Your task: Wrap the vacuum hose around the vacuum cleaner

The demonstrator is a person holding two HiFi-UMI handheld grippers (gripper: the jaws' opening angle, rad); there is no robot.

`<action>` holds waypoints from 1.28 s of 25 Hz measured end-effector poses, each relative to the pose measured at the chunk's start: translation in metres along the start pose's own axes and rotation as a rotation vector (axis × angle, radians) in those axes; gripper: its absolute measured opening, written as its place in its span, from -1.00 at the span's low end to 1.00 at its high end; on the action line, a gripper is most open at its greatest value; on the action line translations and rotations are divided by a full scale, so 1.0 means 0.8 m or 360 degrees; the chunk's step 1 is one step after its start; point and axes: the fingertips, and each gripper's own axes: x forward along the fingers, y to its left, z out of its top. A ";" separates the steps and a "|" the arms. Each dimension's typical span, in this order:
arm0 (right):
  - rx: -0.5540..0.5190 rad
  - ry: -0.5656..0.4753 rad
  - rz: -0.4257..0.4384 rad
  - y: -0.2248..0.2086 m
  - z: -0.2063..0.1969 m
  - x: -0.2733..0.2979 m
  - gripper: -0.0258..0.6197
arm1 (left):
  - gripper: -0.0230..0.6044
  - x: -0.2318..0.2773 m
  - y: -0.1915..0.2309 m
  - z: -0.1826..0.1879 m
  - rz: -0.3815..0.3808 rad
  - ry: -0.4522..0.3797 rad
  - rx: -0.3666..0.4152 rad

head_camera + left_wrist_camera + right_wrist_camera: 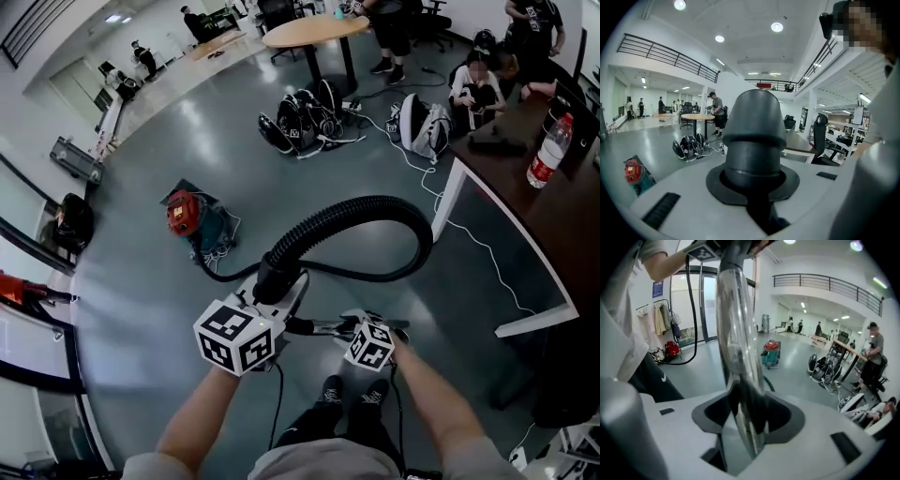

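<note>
Here, one vacuum cleaner (192, 220), a squat drum with a red top and a teal body, is sitting on the glossy grey floor (131, 309). It is well beyond the left tongs (278, 295) and a little to their left. Those tongs are pinching the smooth, dark grey cuff (278, 267) of the one vacuum hose (375, 204), their jaws pressing in on it from both sides. The black, ribbed hose is arching away from the cuff, curving round beyond the right tongs (349, 326) and running back low to the cleaner. One shiny, mirror-smooth metal tube (319, 326) is reaching across from just beside the left tongs into the right tongs. The right jaws are standing spread, with the tube passing between them. Well to the right of both tongs, one clear plastic bottle (548, 150) is standing upright on a dark desk (562, 220).
</note>
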 end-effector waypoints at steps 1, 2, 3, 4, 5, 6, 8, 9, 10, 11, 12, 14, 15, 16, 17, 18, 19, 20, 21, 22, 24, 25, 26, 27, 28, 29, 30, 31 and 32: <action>-0.0042 0.0006 -0.0002 -0.001 -0.002 0.000 -0.38 | -0.73 -0.003 0.003 -0.003 0.0012 -0.0002 -0.0017; -0.0091 0.0024 0.0003 -0.001 -0.003 0.000 -0.41 | -0.73 -0.005 0.007 -0.005 0.0024 -0.0007 -0.0036; -0.0136 0.0044 0.0011 0.000 -0.004 -0.001 -0.43 | -0.73 -0.007 0.012 -0.008 0.0036 -0.0014 -0.0058; -0.0168 0.0061 0.0020 0.000 -0.005 -0.003 -0.44 | -0.73 -0.008 0.019 -0.009 0.0047 -0.0024 -0.0083; -0.0187 0.0078 0.0028 0.000 -0.005 -0.005 -0.44 | -0.73 -0.009 0.028 -0.011 0.0056 -0.0035 -0.0111; -0.0199 0.0099 0.0038 0.001 -0.006 -0.008 -0.44 | -0.73 -0.010 0.039 -0.014 0.0065 -0.0044 -0.0144; -0.0216 0.0160 0.0052 -0.002 -0.010 -0.015 -0.45 | -0.73 -0.009 0.062 -0.020 0.0077 -0.0051 -0.0204; -0.0226 0.0203 0.0046 -0.005 -0.012 -0.019 -0.45 | -0.73 -0.009 0.072 -0.025 0.0078 -0.0051 -0.0221; -0.0239 0.0252 0.0029 -0.011 -0.015 -0.024 -0.45 | -0.73 -0.009 0.083 -0.030 0.0074 -0.0053 -0.0233; -0.0256 0.0306 0.0006 -0.017 -0.016 -0.028 -0.45 | -0.73 -0.009 0.094 -0.035 0.0067 -0.0059 -0.0252; -0.0274 0.0360 -0.0013 -0.023 -0.016 -0.031 -0.45 | -0.72 -0.011 0.106 -0.041 0.0059 -0.0065 -0.0280; -0.0309 0.0454 -0.0035 -0.032 -0.009 -0.036 -0.45 | -0.72 -0.016 0.134 -0.053 0.0045 -0.0076 -0.0364; -0.0324 0.0493 -0.0041 -0.037 -0.003 -0.038 -0.46 | -0.71 -0.018 0.149 -0.059 0.0036 -0.0077 -0.0409; -0.0337 0.0529 -0.0051 -0.041 0.002 -0.039 -0.46 | -0.70 -0.020 0.164 -0.065 0.0026 -0.0074 -0.0450; -0.0346 0.0561 -0.0064 -0.045 0.008 -0.040 -0.46 | -0.68 -0.020 0.178 -0.071 0.0012 -0.0067 -0.0482; -0.0353 0.0590 -0.0077 -0.050 0.014 -0.039 -0.46 | -0.66 -0.021 0.191 -0.077 -0.0006 -0.0057 -0.0506; -0.0358 0.0615 -0.0089 -0.053 0.020 -0.037 -0.46 | -0.65 -0.022 0.204 -0.081 -0.0025 -0.0046 -0.0523; -0.0362 0.0633 -0.0100 -0.057 0.027 -0.034 -0.46 | -0.63 -0.023 0.215 -0.085 -0.0045 -0.0033 -0.0530; -0.0363 0.0648 -0.0109 -0.060 0.035 -0.031 -0.46 | -0.61 -0.024 0.225 -0.087 -0.0066 -0.0018 -0.0526; -0.0363 0.0661 -0.0117 -0.063 0.042 -0.027 -0.46 | -0.58 -0.025 0.235 -0.088 -0.0086 -0.0003 -0.0508; -0.0367 0.0694 -0.0125 -0.068 0.054 -0.019 -0.46 | -0.50 -0.027 0.252 -0.089 -0.0126 0.0036 -0.0424; -0.0373 0.0714 -0.0128 -0.071 0.058 -0.015 -0.46 | -0.43 -0.029 0.259 -0.091 -0.0145 0.0063 -0.0362; -0.0383 0.0734 -0.0129 -0.073 0.062 -0.011 -0.46 | -0.36 -0.031 0.266 -0.093 -0.0164 0.0094 -0.0300; -0.0396 0.0754 -0.0128 -0.076 0.067 -0.008 -0.46 | -0.29 -0.035 0.272 -0.097 -0.0181 0.0126 -0.0253; -0.0410 0.0771 -0.0125 -0.078 0.073 -0.005 -0.46 | -0.23 -0.038 0.279 -0.102 -0.0196 0.0157 -0.0226; -0.0425 0.0786 -0.0119 -0.080 0.079 -0.001 -0.46 | -0.19 -0.043 0.286 -0.107 -0.0208 0.0184 -0.0221; -0.0442 0.0798 -0.0110 -0.081 0.085 0.003 -0.46 | -0.17 -0.049 0.294 -0.113 -0.0216 0.0207 -0.0231; -0.0460 0.0808 -0.0098 -0.082 0.092 0.008 -0.46 | -0.15 -0.054 0.303 -0.118 -0.0218 0.0225 -0.0246; -0.0481 0.0816 -0.0085 -0.085 0.100 0.015 -0.46 | -0.14 -0.060 0.313 -0.122 -0.0212 0.0238 -0.0262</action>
